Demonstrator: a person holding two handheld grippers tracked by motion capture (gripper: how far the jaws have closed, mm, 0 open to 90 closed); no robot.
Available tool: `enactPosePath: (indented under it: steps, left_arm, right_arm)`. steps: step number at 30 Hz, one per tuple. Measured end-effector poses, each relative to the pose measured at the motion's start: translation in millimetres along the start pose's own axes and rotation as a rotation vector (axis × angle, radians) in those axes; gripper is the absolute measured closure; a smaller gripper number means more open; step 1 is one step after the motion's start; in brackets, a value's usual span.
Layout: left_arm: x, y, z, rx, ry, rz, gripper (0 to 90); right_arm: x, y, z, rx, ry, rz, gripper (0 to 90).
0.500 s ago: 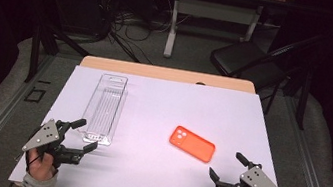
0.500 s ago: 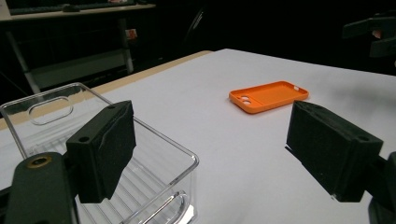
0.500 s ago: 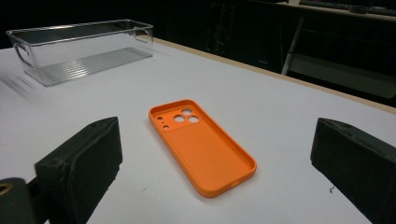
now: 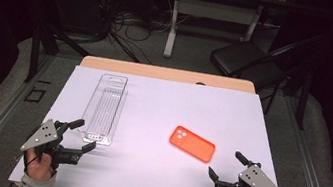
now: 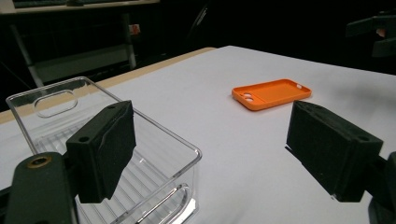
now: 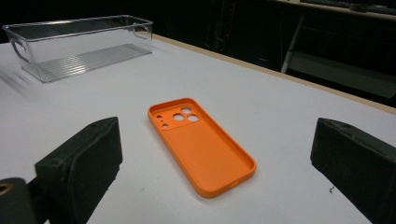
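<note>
The right gripper (image 4: 229, 173) rests at the table's (image 4: 163, 103) five o'clock corner, jaws wide apart and holding nothing. The orange case (image 4: 192, 143) lies flat, open side up, just beyond its fingers (image 6: 81, 163) at about eleven o'clock from them, clear of both pads. The left gripper (image 4: 79, 135) sits at the seven o'clock corner, jaws also spread; its near finger (image 5: 103, 147) stands just beside the near end of the clear tray (image 4: 104, 106). Tray and case lie well apart.
</note>
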State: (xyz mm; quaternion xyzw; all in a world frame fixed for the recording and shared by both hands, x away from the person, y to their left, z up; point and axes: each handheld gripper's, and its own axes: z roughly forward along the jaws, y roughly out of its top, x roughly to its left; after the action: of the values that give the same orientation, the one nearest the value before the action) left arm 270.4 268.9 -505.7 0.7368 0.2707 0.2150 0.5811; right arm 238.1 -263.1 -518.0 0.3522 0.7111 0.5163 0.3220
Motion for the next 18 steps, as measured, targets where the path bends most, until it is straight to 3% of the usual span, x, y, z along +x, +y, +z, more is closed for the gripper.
enactPosePath:
  steps: [18]
  left_arm:
    - [-0.6, -1.6, 0.7, 0.0, -0.003, 0.002, 15.8]
  right_arm:
    - [-0.4, -3.1, 3.8, 0.01, 0.012, 0.016, 1.8]
